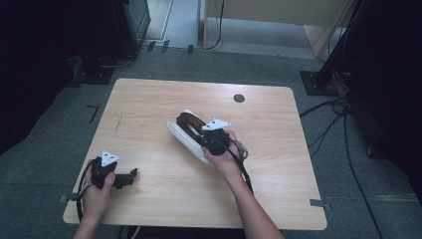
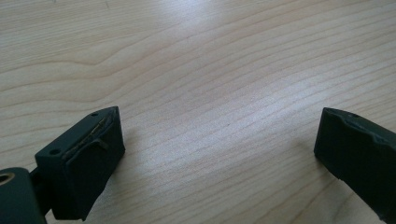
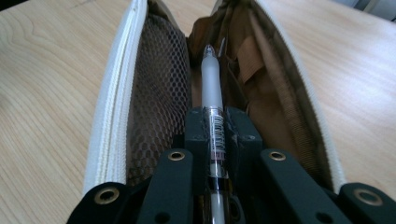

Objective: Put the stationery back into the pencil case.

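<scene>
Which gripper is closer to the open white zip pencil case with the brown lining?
Right. The right gripper reaches into the white pencil case, clamping a frosted white pen. The left gripper rests open near the table's front left corner, apart from it.

Light wooden table point(image 1: 149, 99), dark round grommet point(image 1: 239, 98) near far edge; open white pencil case point(image 1: 185, 135) lying mid-table.

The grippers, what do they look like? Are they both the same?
Yes, they match. The left gripper and the right gripper are black, and each has a grey three-cornered plate on top and a black cable trailing back. Up close, each has two blocky black jaws, and the right gripper's arms have brass-ringed holes. The forearms are bare, without sleeves.
</scene>
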Demonstrator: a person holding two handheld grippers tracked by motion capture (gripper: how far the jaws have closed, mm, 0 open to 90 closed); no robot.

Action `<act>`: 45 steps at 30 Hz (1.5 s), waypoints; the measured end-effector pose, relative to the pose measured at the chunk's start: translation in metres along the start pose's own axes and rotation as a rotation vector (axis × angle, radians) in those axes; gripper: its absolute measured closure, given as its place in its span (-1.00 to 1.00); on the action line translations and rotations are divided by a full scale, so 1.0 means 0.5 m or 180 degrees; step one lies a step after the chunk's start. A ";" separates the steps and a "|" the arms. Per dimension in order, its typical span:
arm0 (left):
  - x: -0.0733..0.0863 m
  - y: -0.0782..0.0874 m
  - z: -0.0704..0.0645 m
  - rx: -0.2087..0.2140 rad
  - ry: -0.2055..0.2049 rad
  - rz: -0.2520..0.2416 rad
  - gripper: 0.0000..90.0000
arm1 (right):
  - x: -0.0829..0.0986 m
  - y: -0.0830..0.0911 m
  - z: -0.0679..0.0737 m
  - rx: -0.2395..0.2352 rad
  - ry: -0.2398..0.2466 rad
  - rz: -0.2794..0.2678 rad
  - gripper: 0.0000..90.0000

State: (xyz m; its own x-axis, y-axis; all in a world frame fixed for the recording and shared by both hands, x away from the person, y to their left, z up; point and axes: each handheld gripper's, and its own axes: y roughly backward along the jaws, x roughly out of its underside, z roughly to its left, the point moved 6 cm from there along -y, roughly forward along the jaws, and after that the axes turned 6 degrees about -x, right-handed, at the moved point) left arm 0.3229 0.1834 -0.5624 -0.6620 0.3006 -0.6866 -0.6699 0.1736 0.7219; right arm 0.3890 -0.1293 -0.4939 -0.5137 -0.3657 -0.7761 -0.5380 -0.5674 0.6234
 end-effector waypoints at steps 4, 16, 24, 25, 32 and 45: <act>0.000 0.000 0.000 0.0000 0.0000 0.0000 -0.96 | 0.002 -0.006 0.001 0.0000 0.0024 0.0045 0.79; 0.000 0.000 0.000 0.0000 0.0000 0.0000 -0.97 | 0.014 -0.027 -0.004 -0.0020 -0.0044 0.0353 0.79; 0.000 0.000 0.000 0.0000 0.0000 0.0000 -0.97 | 0.017 -0.031 -0.002 -0.0002 -0.0036 0.0431 0.78; 0.000 0.000 0.000 -0.0001 0.0000 0.0000 -0.97 | 0.017 -0.031 -0.003 -0.0008 -0.0034 0.0433 0.78; 0.000 0.000 0.000 0.0000 0.0000 0.0000 -0.97 | 0.012 -0.026 0.001 0.0020 0.0016 0.0348 0.63; 0.000 0.000 0.000 0.0000 0.0000 0.0000 -0.97 | -0.011 0.006 0.009 -0.0044 0.0009 0.0051 0.50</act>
State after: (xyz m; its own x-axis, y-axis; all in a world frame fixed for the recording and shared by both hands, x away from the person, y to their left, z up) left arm 0.3229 0.1834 -0.5624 -0.6620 0.3006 -0.6866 -0.6699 0.1735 0.7219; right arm 0.3875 -0.1256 -0.4873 -0.5202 -0.3770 -0.7663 -0.5205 -0.5715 0.6345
